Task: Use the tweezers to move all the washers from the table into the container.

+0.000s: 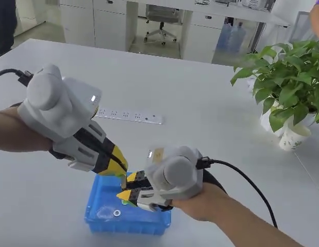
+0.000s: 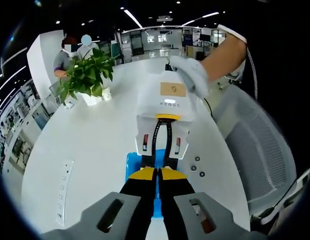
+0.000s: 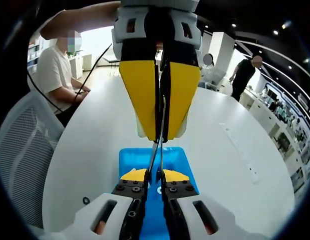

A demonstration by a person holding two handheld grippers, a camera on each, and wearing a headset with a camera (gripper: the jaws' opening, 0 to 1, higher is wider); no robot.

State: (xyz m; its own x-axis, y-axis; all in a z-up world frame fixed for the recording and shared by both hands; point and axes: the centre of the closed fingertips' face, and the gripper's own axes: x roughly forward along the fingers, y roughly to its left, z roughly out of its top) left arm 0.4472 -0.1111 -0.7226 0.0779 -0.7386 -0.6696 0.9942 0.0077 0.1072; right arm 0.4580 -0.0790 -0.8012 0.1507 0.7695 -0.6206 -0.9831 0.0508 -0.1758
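Only one washer (image 1: 117, 212) inside one blue container (image 1: 128, 225).

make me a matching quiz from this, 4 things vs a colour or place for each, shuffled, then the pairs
Things:
1 tweezers
2 container
3 power strip
4 plant

Colour or place:
a white, lying flat
b blue
c green, leafy
d clamped in the left gripper

Pairs: 1-d, 2-b, 3-a, 4-c
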